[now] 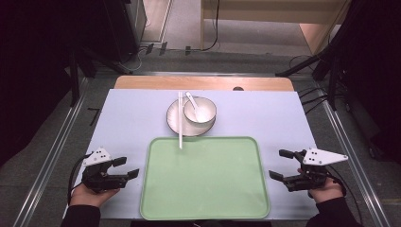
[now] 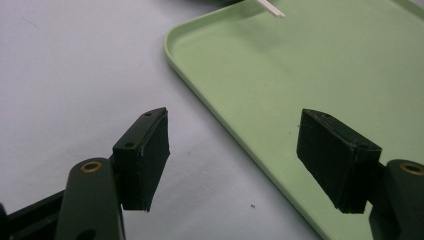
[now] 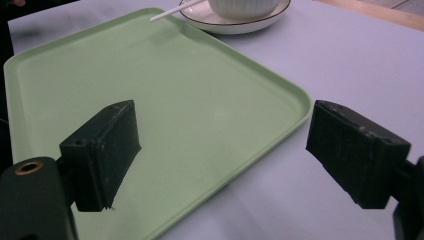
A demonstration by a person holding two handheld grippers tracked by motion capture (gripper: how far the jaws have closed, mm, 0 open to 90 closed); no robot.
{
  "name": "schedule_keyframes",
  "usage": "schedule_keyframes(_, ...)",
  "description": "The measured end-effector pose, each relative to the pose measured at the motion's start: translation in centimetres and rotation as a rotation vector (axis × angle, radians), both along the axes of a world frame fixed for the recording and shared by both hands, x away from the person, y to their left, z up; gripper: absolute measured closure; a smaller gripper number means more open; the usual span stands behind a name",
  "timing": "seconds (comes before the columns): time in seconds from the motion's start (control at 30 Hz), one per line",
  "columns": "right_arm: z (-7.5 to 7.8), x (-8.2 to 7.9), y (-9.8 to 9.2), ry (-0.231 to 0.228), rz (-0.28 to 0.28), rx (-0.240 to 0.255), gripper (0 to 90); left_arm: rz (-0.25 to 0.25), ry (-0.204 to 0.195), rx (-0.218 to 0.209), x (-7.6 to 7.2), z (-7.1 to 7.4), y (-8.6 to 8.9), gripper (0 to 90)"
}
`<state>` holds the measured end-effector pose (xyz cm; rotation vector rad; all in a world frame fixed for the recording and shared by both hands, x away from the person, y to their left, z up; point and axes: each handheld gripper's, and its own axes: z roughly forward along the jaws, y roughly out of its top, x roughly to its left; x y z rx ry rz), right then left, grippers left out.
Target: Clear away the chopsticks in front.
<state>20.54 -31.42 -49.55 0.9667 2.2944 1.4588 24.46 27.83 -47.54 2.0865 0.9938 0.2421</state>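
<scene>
The green tray (image 1: 205,177) lay between the two grippers, its left rim just beside the left gripper (image 1: 126,167) and its right rim just beside the right gripper (image 1: 281,164). Both grippers stood wide open with nothing between their pads: in the left gripper view the tray's near corner (image 2: 172,40) ran under the gap, and in the right gripper view the tray's rounded corner (image 3: 300,102) sat ahead of the gap. This looked like the approach step, before any grasp; the likely next move was for each gripper to slide its lower pad under the rim and pinch it from either side, evenly, so the tray would lift level.

Beyond the tray, ahead of both grippers, stood one plate (image 1: 174,118) carrying one bowl (image 1: 207,106), with one white spoon (image 1: 194,102) resting in the bowl. One white stick (image 1: 180,120), perhaps a pair of chopsticks seen as one, lay across the plate with its near tip over the tray's far rim. In all: one tray, one plate, one bowl, one spoon, two grippers, on the pale table (image 1: 265,113).
</scene>
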Motion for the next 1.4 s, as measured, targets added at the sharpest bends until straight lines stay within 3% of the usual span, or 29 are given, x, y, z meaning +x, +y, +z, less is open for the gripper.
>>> schedule_keyframes(0.53, 0.0, 0.0, 0.1, 0.003, 0.004, -0.006, 14.1, 0.005, 0.001, -0.011, 0.0, 0.0, 0.1, 30.1)
schedule_keyframes(0.83, -0.1, 0.0, 0.1, 0.001, 0.005, -0.006, 14.1, 0.018, -0.006, -0.017, -0.1, 0.0, 0.3, 38.0)
schedule_keyframes(0.87, -0.1, 0.0, 0.1, 0.001, 0.005, -0.006, 14.1, 0.021, 0.005, -0.049, 0.0, 0.0, 0.5, 39.6)
schedule_keyframes(1.1, -0.1, 0.0, 0.1, 0.004, 0.003, -0.006, 14.1, 0.029, 0.001, -0.041, 0.1, 0.3, 0.4, 40.9)
schedule_keyframes(1.17, -0.1, 0.0, 0.1, 0.004, 0.003, -0.006, 14.1, 0.035, 0.015, -0.045, 0.2, 0.4, 0.2, 42.5)
schedule_keyframes(1.23, -0.1, 0.0, 0.1, 0.005, 0.005, -0.007, 14.1, 0.073, 0.058, -0.051, 0.4, 0.6, 0.0, 46.3)
schedule_keyframes(1.3, -0.1, 0.0, 0.1, 0.004, 0.005, -0.008, 14.1, 0.080, 0.095, -0.061, 0.9, 0.7, -0.2, 48.5)
schedule_keyframes(1.4, -0.1, 0.1, 0.2, 0.004, 0.009, -0.013, 14.1, 0.089, 0.105, -0.056, 1.6, 1.0, -0.6, 48.8)
